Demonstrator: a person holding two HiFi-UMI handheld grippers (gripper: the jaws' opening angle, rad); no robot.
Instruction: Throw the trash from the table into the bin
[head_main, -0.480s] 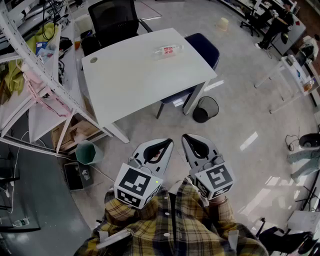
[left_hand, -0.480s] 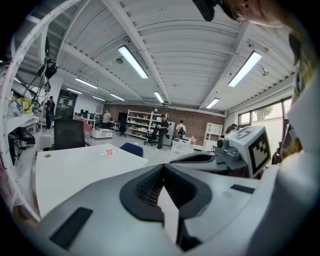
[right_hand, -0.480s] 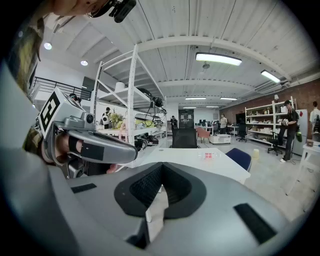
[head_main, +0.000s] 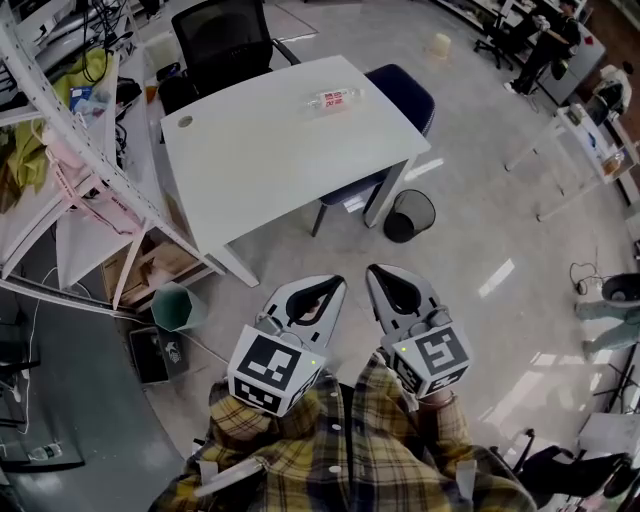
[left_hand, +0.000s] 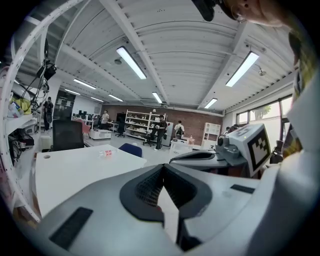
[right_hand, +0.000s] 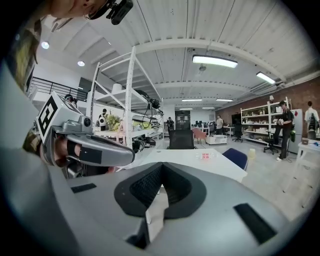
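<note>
Bottle (head_main: 333, 99) near far edge of table (head_main: 270, 170); bin (head_main: 411, 216) beside its corner.

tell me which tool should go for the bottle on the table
Right, likely. The plastic bottle lies toward the right edge of the table, and the mesh bin stands on that side too, nearer the right tool. The left tool is equally shut and empty.
</note>
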